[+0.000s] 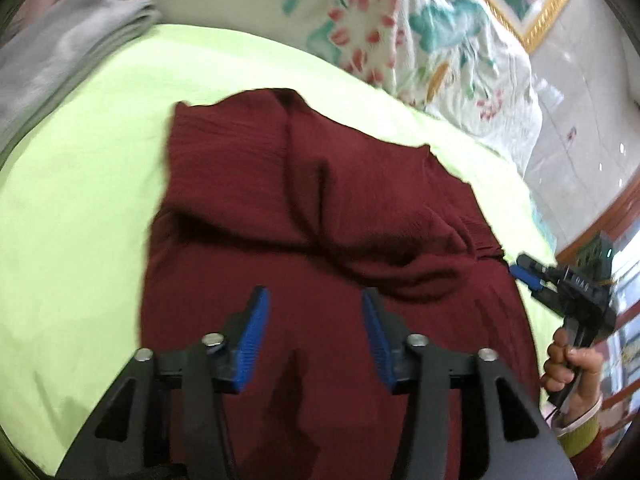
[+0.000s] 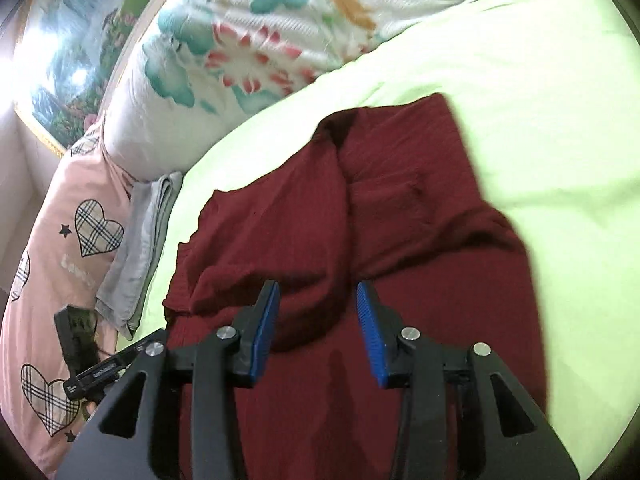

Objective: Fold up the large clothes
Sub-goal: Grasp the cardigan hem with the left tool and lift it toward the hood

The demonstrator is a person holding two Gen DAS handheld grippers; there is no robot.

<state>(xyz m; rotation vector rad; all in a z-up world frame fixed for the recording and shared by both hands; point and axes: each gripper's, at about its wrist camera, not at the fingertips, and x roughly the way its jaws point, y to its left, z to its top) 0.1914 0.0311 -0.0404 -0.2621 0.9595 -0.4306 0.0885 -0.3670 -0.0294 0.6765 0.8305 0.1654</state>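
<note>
Dark red garment [image 1: 304,216] laid partly folded on lime-green bed sheet [image 1: 80,200], upper layer doubled over lower with creased ridge across middle. Left claw [image 1: 315,340] held above near part of garment, blue pads parted, nothing gripped. Right claw [image 2: 318,332] likewise above garment, pads parted, empty. Grey folded cloth [image 1: 60,56] noted at sheet edge; floral quilt [image 1: 420,32] beyond. Hand [image 1: 568,364] seen on right claw handle.

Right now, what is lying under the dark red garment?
The dark red garment lies on a light green sheet, which shows all around it. Whatever is beneath the garment's middle is covered, so nothing more can be seen there.
</note>
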